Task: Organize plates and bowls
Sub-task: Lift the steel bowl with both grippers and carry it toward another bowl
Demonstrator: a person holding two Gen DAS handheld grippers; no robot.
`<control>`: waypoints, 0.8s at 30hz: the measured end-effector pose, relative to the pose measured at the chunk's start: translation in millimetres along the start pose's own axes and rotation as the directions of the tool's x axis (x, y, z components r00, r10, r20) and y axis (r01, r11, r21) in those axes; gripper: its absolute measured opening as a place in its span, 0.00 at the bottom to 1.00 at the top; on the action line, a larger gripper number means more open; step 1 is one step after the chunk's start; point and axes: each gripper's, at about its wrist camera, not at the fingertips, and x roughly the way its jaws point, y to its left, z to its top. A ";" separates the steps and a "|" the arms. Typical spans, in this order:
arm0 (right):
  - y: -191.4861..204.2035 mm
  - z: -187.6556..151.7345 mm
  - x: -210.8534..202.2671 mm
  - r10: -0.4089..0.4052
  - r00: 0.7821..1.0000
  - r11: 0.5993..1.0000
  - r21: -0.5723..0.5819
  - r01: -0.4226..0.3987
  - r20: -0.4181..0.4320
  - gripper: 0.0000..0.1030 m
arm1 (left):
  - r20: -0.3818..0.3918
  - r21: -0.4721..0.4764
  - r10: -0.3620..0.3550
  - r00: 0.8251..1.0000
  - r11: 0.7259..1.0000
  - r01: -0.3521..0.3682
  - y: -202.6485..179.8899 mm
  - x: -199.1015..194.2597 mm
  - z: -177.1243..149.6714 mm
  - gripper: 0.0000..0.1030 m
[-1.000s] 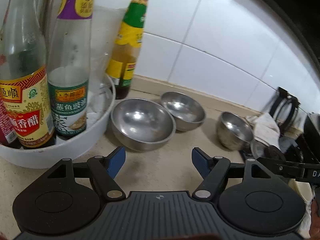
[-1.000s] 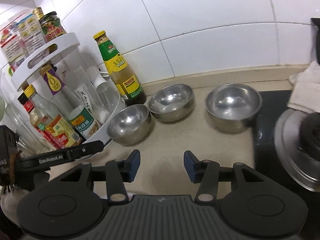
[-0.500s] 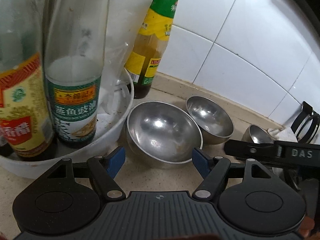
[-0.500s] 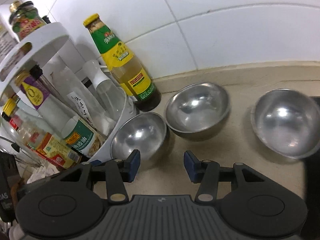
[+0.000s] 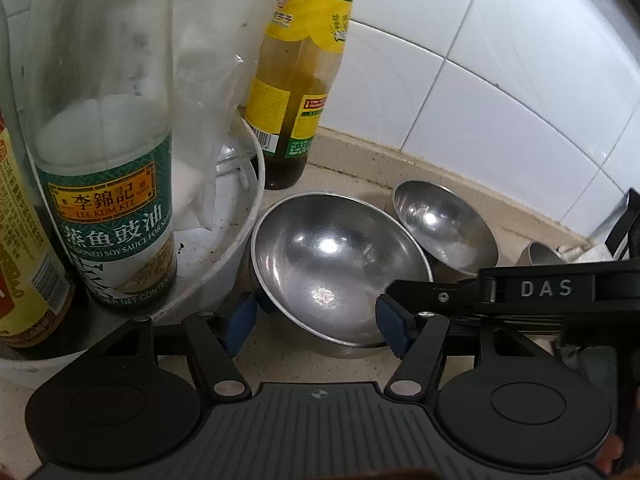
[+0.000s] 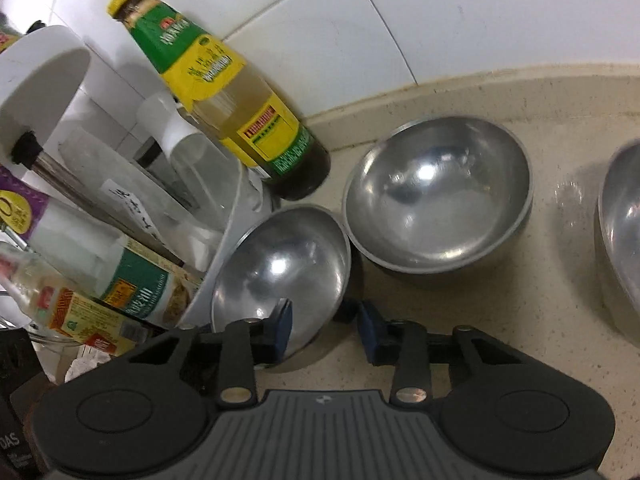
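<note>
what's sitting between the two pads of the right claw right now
The near rim of the leftmost steel bowl sits between the right claw's open pads: one pad inside the bowl, the other outside over bare counter. The right wrist view shows it.

Home kitchen — tiled wall (image 6: 440,20), sauce bottles (image 5: 300,80)

The left gripper (image 5: 316,326) is spread wide, its blue-padded fingers (image 5: 240,322) flanking the near rim of a steel bowl (image 5: 336,268) on the worktop (image 5: 348,184). A second steel bowl (image 5: 444,226) sits just behind it. A white rack tray (image 5: 244,240) holds a Lee Kum Kee soy sauce bottle (image 5: 108,184); a yellow-labelled bottle (image 5: 298,92) stands near the tiled wall (image 5: 500,92).
</note>
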 end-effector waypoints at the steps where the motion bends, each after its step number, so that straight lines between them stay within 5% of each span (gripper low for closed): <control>1: -0.9 -1.2 -1.7 0.003 1.000 1.000 0.005 -0.003 -0.004 0.30 | -0.002 -0.003 -0.004 1.000 1.000 0.004 1.0 -1.3 -0.8 0.63; 11: -6.5 -45.2 -49.2 0.007 0.999 1.000 -0.007 -0.007 -0.054 0.27 | -0.070 0.061 -0.116 0.991 0.991 0.120 -13.9 -33.2 -30.3 0.60; 18: -16.6 -83.0 -96.9 -0.026 1.000 0.999 0.033 0.027 -0.013 0.27 | -0.113 0.106 -0.203 0.973 0.971 0.215 -31.5 -46.9 -54.0 0.60; 24: -27.6 -102.6 -116.1 -0.090 0.996 0.993 0.079 0.088 0.017 0.30 | -0.097 0.116 -0.178 0.979 0.975 0.189 -23.6 -53.0 -51.2 0.62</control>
